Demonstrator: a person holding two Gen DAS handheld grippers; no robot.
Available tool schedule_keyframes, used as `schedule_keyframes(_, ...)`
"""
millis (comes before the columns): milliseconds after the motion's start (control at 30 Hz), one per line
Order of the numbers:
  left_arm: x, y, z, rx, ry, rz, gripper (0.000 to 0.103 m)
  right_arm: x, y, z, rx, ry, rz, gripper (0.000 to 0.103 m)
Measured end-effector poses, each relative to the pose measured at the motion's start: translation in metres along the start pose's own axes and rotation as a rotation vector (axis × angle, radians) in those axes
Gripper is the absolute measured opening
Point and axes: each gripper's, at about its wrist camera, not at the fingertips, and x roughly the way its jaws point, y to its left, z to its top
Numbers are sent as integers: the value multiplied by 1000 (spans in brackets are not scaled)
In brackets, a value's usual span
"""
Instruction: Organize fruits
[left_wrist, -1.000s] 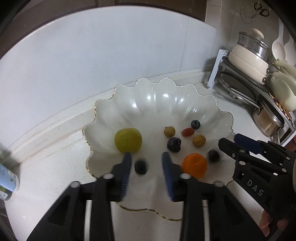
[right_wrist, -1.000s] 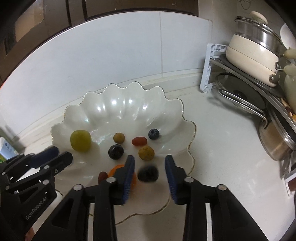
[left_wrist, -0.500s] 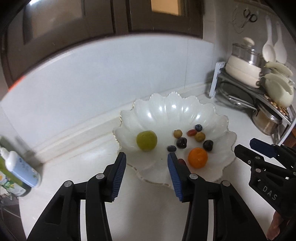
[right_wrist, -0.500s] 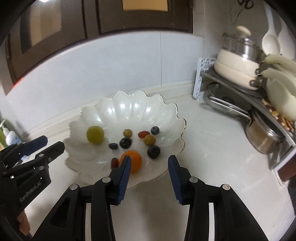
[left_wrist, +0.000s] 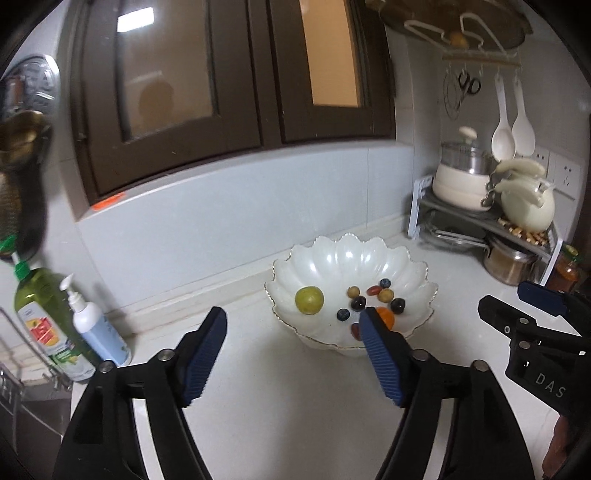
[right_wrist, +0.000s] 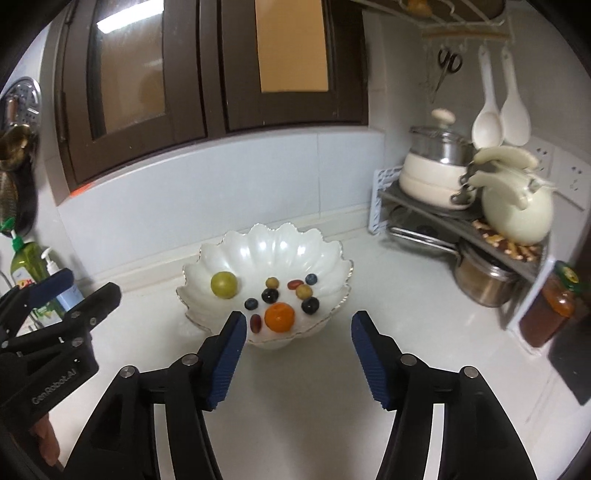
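Observation:
A white scalloped bowl (left_wrist: 347, 254) (right_wrist: 266, 247) stands on the white counter and holds several fruits: a green one (left_wrist: 309, 300) (right_wrist: 223, 284), an orange one (left_wrist: 386, 317) (right_wrist: 279, 316), blueberries (left_wrist: 342, 314) (right_wrist: 251, 304), dark grapes (right_wrist: 310, 305) and small yellow and red ones. My left gripper (left_wrist: 293, 326) is open and empty, held back above the counter in front of the bowl. My right gripper (right_wrist: 298, 328) is open and empty, also back from the bowl. Each gripper shows at the edge of the other's view.
A rack with pots, a kettle and lids (right_wrist: 461, 192) stands at the right, with a jar (right_wrist: 554, 310) beside it. Bottles (left_wrist: 55, 317) stand at the left by the sink. Dark cabinets hang above the backsplash.
Both grippers have pulled back and up from the bowl and opened wider. The dark fruits that lay between their fingers stay in the bowl.

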Motion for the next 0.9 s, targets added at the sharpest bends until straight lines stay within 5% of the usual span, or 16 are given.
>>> schedule_keyframes(100, -25, -1, -7, -16, -31, 6, 83, -24, -3, -6, 0, -28, 5, 66)
schedule_keyframes(900, -204, -40, -75, -56, -140, -10, 86, -206, -28, -88, -35, -182, 5, 67)
